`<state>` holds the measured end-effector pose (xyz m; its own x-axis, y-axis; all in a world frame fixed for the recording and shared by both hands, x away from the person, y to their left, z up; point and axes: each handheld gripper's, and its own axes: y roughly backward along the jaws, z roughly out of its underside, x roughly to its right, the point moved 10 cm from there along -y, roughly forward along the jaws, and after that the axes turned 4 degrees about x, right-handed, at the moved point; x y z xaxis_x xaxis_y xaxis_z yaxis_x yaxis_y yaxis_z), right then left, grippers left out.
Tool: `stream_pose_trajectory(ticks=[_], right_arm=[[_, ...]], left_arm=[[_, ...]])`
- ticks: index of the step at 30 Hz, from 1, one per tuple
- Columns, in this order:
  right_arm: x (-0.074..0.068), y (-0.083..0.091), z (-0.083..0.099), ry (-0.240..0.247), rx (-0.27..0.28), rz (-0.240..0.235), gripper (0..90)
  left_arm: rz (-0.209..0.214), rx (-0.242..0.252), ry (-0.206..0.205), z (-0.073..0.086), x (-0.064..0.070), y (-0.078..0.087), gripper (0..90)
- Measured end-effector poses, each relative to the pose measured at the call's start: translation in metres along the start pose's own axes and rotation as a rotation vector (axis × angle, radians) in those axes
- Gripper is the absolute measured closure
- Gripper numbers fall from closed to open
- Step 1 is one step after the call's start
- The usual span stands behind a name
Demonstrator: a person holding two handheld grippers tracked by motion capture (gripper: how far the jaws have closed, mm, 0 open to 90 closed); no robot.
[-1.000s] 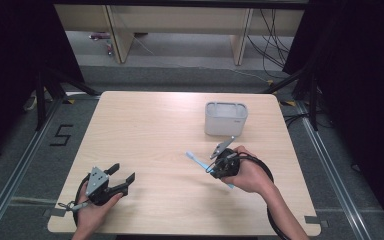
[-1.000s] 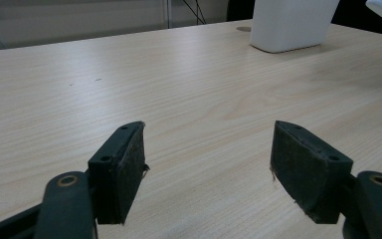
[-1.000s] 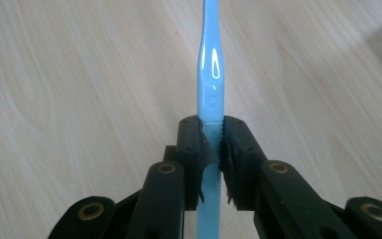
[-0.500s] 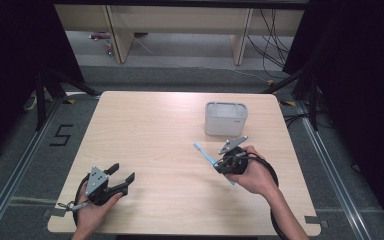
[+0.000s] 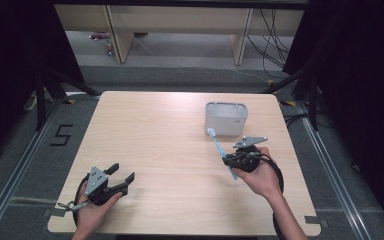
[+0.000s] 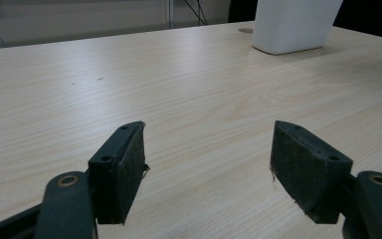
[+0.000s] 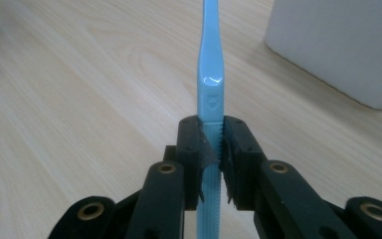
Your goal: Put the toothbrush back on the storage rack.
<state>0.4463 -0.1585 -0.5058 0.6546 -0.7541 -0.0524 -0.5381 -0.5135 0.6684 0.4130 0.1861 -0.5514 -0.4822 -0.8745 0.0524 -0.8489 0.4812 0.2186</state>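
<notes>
A light, stiff, slippery plastic toothbrush (image 7: 210, 74) is clamped at mid-handle by the right claw (image 7: 212, 149), its head raised just beside the white holder (image 5: 225, 119); the left claw (image 6: 209, 164) is held wide over the bench (image 5: 150, 130)

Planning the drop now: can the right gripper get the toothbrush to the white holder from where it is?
Probably yes. The right gripper is shut on the toothbrush, whose head already reaches the holder, and bare table lies between them. The holder's top is open.
</notes>
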Motion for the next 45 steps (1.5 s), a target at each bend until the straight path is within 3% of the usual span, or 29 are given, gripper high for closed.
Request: stream_pose_trajectory(ticks=[2, 3, 4, 5, 11, 15, 16, 17, 22, 25, 27, 28, 31, 33, 34, 37, 38, 42, 45], right_arm=[[0.005, 0.001, 0.0, 0.009, 0.027, 0.008, 79.1], [0.004, 0.002, -0.001, -0.02, 0.038, 0.015, 79.1], [0.008, 0.003, -0.001, -0.01, 0.049, 0.019, 79.1], [0.006, 0.005, -0.001, -0.049, 0.055, 0.025, 79.1], [0.018, 0.01, -0.008, -0.048, 0.135, 0.068, 79.1], [0.022, 0.012, -0.012, -0.093, 0.189, 0.072, 79.1], [0.024, 0.013, -0.012, -0.114, 0.196, 0.091, 79.1], [0.028, 0.015, -0.013, -0.099, 0.207, 0.104, 79.1], [0.029, 0.016, -0.014, -0.16, 0.232, 0.098, 79.1], [0.034, 0.019, -0.015, -0.155, 0.255, 0.134, 79.1], [0.035, 0.02, -0.016, -0.186, 0.269, 0.13, 79.1], [0.038, 0.021, -0.017, -0.167, 0.274, 0.145, 79.1], [0.04, 0.023, -0.018, -0.214, 0.302, 0.16, 79.1], [0.046, 0.026, -0.02, -0.196, 0.322, 0.19, 79.1], [0.046, 0.026, -0.021, -0.222, 0.34, 0.19, 79.1], [0.051, 0.029, -0.024, -0.219, 0.371, 0.207, 79.1], [0.049, 0.03, -0.024, -0.26, 0.37, 0.208, 79.1], [0.058, 0.033, -0.027, -0.223, 0.4, 0.24, 79.1], [0.057, 0.034, -0.029, -0.249, 0.416, 0.23, 79.1]], left_arm=[[0.0, 0.0, 0.0, 0.0, 0.0, 0.0, 29.4], [-0.001, 0.0, 0.001, 0.0, 0.0, 0.0, 29.4], [-0.001, -0.001, 0.0, 0.0, 0.0, 0.0, 29.4], [-0.001, 0.0, 0.0, 0.0, 0.0, 0.0, 29.4], [-0.001, 0.0, 0.001, 0.0, 0.0, 0.0, 29.6], [-0.001, 0.002, 0.003, 0.0, 0.0, 0.0, 29.6], [-0.001, 0.001, 0.003, 0.0, 0.0, 0.0, 29.6], [0.0, 0.001, 0.002, 0.0, -0.001, 0.0, 29.6], [-0.001, 0.001, 0.003, 0.0, -0.001, 0.0, 29.6], [-0.001, 0.0, 0.003, 0.0, -0.001, 0.0, 29.6], [-0.001, 0.0, 0.003, 0.0, -0.001, 0.0, 29.6], [-0.001, 0.001, 0.003, 0.0, -0.001, 0.0, 29.6], [-0.002, 0.0, 0.003, 0.0, -0.001, 0.0, 29.6], [-0.001, 0.001, 0.005, 0.0, -0.001, 0.0, 29.6], [-0.001, 0.001, 0.004, 0.0, -0.001, 0.0, 29.6], [-0.001, 0.001, 0.005, 0.0, -0.001, 0.0, 29.6], [0.0, 0.001, 0.005, 0.0, -0.001, 0.0, 29.6], [-0.001, 0.002, 0.006, 0.0, -0.001, 0.0, 29.6], [-0.001, 0.001, 0.006, 0.0, -0.001, 0.0, 29.6]])
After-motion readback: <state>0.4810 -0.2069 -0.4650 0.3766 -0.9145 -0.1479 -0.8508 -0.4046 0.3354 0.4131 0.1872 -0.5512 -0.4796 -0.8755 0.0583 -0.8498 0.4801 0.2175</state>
